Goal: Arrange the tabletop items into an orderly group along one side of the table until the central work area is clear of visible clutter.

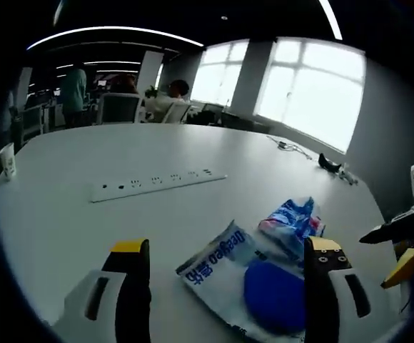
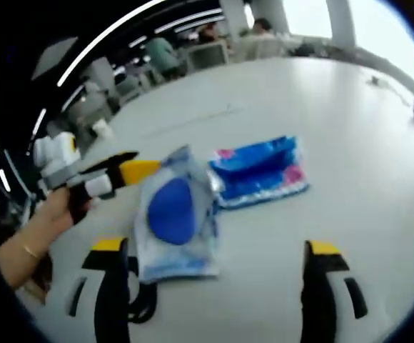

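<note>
Both hand-held grippers, left (image 1: 225, 268) and right (image 2: 214, 268), gape empty (jaws wide); white pouch (image 1: 221, 275) and blue packet (image 1: 291, 221) lie just ahead on the worktop (image 1: 86, 229).

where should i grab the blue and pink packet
Grip the blue and pink packet by its long free edge facing the right gripper, coming in low. It lies flat on the table; its other end meets the white pouch.
</note>
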Demonstrator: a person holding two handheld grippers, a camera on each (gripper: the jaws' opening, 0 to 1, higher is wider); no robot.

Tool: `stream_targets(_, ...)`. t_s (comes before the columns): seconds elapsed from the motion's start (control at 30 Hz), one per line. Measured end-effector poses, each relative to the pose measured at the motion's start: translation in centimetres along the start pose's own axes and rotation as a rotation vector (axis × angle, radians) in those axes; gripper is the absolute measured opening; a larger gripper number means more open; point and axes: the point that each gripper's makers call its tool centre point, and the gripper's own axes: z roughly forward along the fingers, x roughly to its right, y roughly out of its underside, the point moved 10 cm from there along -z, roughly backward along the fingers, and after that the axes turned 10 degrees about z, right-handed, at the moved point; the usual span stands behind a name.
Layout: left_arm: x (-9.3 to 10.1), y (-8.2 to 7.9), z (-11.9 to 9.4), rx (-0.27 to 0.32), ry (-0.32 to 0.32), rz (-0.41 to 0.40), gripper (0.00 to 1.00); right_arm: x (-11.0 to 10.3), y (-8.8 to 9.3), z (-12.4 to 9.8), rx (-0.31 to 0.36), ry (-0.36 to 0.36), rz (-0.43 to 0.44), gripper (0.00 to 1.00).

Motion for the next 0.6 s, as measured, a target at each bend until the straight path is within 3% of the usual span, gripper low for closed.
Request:
stream_targets(0.3,-0.4,0.8,0.2,-0.016,-0.004,-0.015,0.75,-1.0,2.4,0.0,-0.008,0.025,0.151,0.90)
stream_targets(0.47,-0.6,1.3,0.5,-0.033,-0.016,0.002,0.70,-2.0,3.3,0.7,-0.007,0.022,0.185,0.82)
stream_targets(0.6,-0.9,1.5,0.7,-0.035,-0.016,-0.035,0.66,-2.8,4.2,1.2,0.005,0.025,0.265,0.76)
